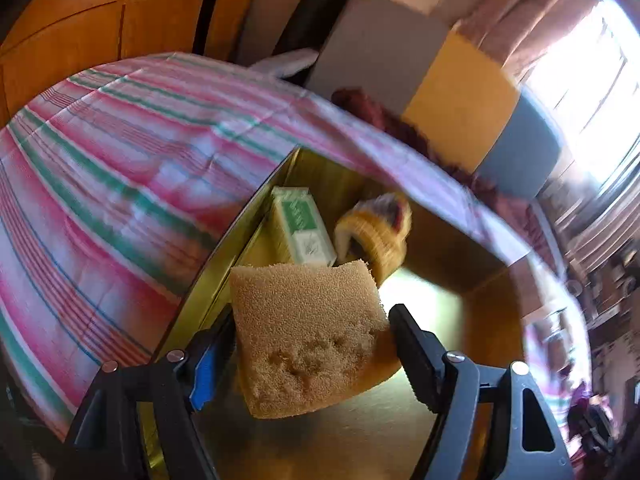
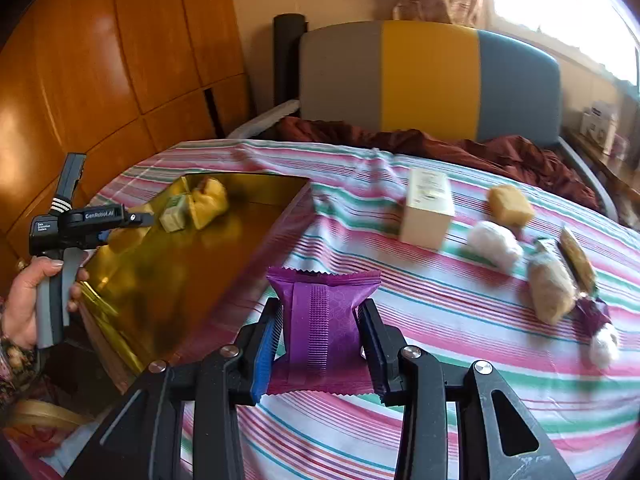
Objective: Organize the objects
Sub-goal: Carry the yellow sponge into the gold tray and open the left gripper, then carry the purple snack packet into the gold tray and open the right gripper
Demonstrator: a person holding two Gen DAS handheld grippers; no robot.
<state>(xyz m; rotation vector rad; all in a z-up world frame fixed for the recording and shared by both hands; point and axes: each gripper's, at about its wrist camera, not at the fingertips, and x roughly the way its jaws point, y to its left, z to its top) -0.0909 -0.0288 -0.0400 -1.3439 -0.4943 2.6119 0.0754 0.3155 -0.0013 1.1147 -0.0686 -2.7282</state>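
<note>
My left gripper (image 1: 312, 328) is over the gold tray (image 1: 460, 320). A tan sponge (image 1: 304, 320) sits between its fingers; the right finger (image 1: 412, 340) stands slightly off it, so the grip is unclear. A green-and-white box (image 1: 302, 228) and a yellow knitted item (image 1: 380, 232) lie in the tray's far corner. My right gripper (image 2: 320, 332) is shut on a purple snack packet (image 2: 320, 320) above the striped cloth (image 2: 440, 312), right of the gold tray (image 2: 180, 264). The left gripper (image 2: 136, 220) shows there over the tray.
On the cloth to the right lie a cream box (image 2: 426, 208), a tan sponge block (image 2: 510, 204), a white cotton ball (image 2: 494, 244), a beige wrapped roll (image 2: 550, 284), a gold stick (image 2: 576, 260) and a purple candy (image 2: 596, 316). A headboard (image 2: 428, 80) and wooden wardrobe (image 2: 100, 80) stand behind.
</note>
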